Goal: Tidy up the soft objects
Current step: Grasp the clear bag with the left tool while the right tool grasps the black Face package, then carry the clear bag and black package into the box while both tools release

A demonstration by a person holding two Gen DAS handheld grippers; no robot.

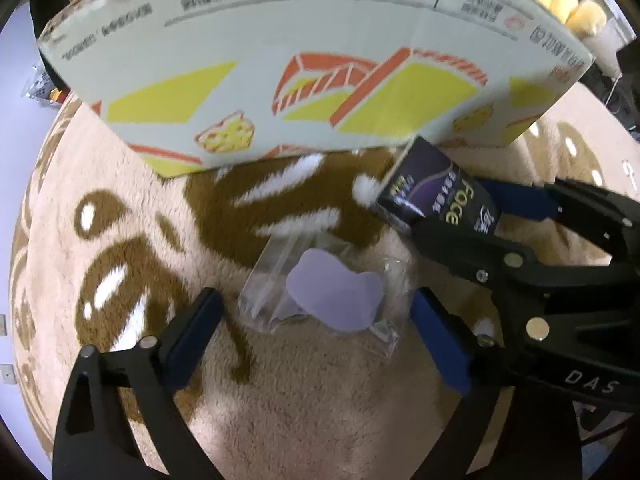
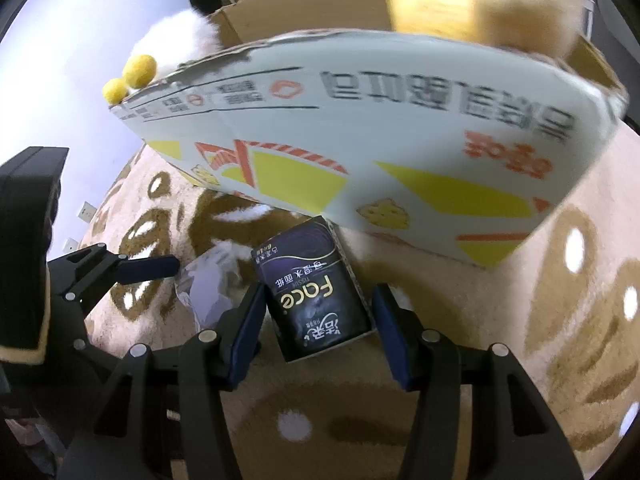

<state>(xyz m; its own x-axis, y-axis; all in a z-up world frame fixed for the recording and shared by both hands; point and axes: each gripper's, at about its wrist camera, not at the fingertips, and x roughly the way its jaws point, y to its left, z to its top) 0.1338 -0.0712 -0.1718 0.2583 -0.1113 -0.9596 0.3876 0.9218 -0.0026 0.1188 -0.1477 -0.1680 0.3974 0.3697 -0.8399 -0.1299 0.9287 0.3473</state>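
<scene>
A plush beige rug (image 1: 312,412) patterned with brown blotches covers the floor. Nearest, the left gripper (image 1: 316,320) hangs with fingers spread wide around a clear bag holding a lilac pad (image 1: 336,300), not touching it. Just beyond, the right gripper (image 2: 318,322) straddles a dark tissue pack (image 2: 316,292); its left finger (image 2: 248,320) appears to touch the pack, the other stands off, so nothing is clamped yet. Behind stands the printed cardboard box (image 1: 304,64), with yellow plush toys (image 2: 480,4) inside. The slick bag may slide or crumple away, and the one-sided contact could tip the tissue pack.
</scene>
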